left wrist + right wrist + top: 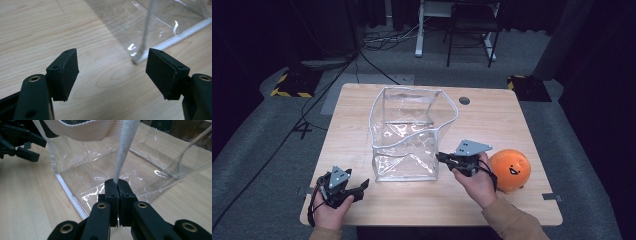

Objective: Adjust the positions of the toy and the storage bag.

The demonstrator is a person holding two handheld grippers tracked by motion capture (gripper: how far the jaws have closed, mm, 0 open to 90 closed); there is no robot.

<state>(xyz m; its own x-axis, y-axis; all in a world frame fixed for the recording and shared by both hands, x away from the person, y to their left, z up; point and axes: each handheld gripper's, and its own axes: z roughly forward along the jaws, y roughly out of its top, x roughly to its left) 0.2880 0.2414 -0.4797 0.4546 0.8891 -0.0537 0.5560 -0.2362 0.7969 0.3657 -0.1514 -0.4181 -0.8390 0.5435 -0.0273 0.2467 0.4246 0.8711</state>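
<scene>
A clear plastic bag (pixel 409 135) with white fabric trim stands open-topped at the middle of the wooden table (pixel 497 125). My right gripper (pixel 440 157) is at the bag's right near corner. In the right gripper view its jaws (pixel 117 182) are shut on the white vertical edge strip (pixel 123 150) of the bag (pixel 100 170). My left gripper (pixel 360 190) rests near the table's front left, jaws wide apart and holding nothing. In the left gripper view, the left gripper (pixel 112 72) points at the bag's bottom corner (pixel 136 60) without touching it. An orange ball (pixel 510 170) with a drawn face lies just right of my right hand.
A round cable hole (pixel 464 100) sits in the table behind the bag. Beyond the table's far edge are cables, a chair frame (pixel 472 35) and yellow-black striped bases (pixel 292 82) on the grey floor. Bare wood lies left of the bag.
</scene>
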